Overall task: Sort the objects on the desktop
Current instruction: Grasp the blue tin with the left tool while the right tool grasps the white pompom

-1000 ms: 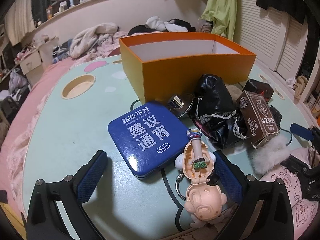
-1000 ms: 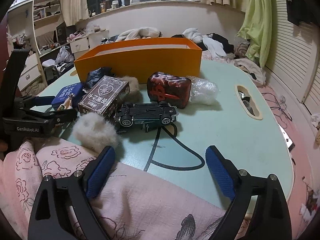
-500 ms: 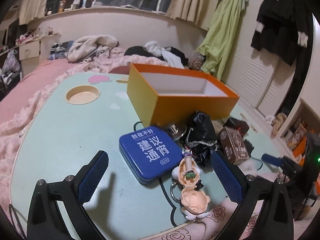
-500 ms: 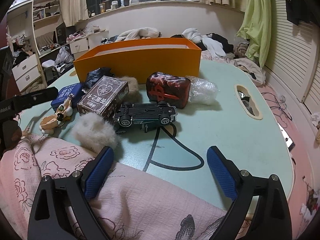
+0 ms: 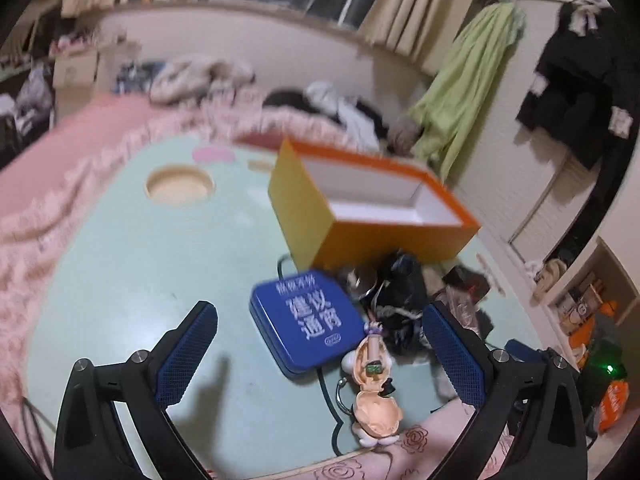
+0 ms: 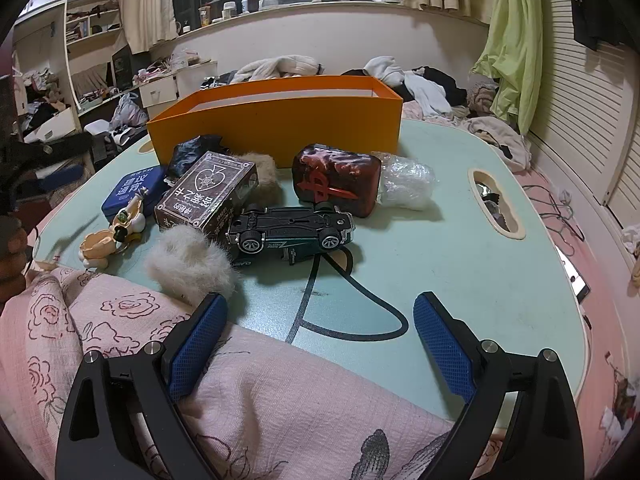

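Note:
An open orange box (image 5: 376, 220) (image 6: 280, 120) stands on the pale green table (image 5: 140, 280) (image 6: 460, 240). In front of it lie a blue tin (image 5: 308, 324) (image 6: 132, 190), a peach figure keychain (image 5: 374, 388) (image 6: 112, 236), a black pouch (image 5: 400, 300), a brown card box (image 6: 208, 196), an upturned toy car (image 6: 292, 228), a red block (image 6: 336, 184), a fur ball (image 6: 188, 264) and a clear wrap (image 6: 408, 184). My left gripper (image 5: 320, 352) is open and empty, raised above the tin. My right gripper (image 6: 320, 344) is open and empty at the table's near edge.
A pink floral quilt (image 6: 140, 340) covers the near edge. The table has a round cup hole (image 5: 178, 186) and an oval slot (image 6: 496, 204). Clothes lie piled on the bed behind (image 6: 420, 88). A green garment (image 6: 516, 40) hangs at the right.
My left gripper has lifted and pulled back, so the tin, keychain and orange box look smaller and farther. The left view is blurred with motion. The right gripper has hardly moved.

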Demonstrator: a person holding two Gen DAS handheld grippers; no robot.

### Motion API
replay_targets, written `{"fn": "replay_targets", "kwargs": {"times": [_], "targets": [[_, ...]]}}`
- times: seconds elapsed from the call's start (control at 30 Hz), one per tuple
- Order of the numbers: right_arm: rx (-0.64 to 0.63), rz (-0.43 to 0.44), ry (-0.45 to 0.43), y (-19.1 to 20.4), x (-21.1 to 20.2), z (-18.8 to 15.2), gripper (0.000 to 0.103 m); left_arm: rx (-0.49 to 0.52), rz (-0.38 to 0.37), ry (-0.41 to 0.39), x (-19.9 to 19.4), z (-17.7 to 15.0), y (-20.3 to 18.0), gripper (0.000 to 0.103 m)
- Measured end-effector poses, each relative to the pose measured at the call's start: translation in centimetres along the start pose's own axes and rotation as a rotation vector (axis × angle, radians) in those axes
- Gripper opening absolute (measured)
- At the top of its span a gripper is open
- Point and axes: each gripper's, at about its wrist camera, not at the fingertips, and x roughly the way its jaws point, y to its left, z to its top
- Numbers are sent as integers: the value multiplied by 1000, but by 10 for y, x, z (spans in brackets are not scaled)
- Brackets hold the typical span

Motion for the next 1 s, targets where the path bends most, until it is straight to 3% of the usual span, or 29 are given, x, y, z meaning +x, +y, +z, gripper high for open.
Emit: {"fn": "replay_targets", "kwargs": {"times": [0.1, 0.27, 0.33, 0.4, 0.53, 0.57, 0.67, 0.73, 0.87, 0.93, 1.0], "targets": [[0, 0, 0, 0, 0, 0, 94, -2, 19, 35, 16, 3, -3, 96], [0, 0, 0, 0, 0, -1, 94, 29, 112, 118, 48, 10, -7, 91], [2, 0, -3, -1, -1, -1, 94, 50, 138, 128, 51, 12, -11, 71], [13, 12, -12, -2, -3, -2, 94, 41, 134, 118, 48, 12, -8, 70], [-30, 79, -101, 9, -22, 1, 80, -7, 90, 75, 37, 12, 2, 40], [-79, 97, -116, 18, -26, 3, 80, -19, 79, 72, 36, 12, 5, 39], [-142, 142, -90, 35, -22, 12, 73, -28, 63, 86, 35, 11, 7, 42], [-136, 168, -57, 37, -14, 20, 73, -20, 83, 96, 36, 10, 5, 71], [-98, 239, 36, 35, 6, 29, 73, 5, 48, 81, 32, 9, -4, 74], [-116, 239, 61, 38, 11, 28, 62, 29, 33, 99, 33, 8, -13, 74], [-135, 255, 83, 42, 15, 26, 36, 63, 83, 129, 40, 4, -19, 74]]}}
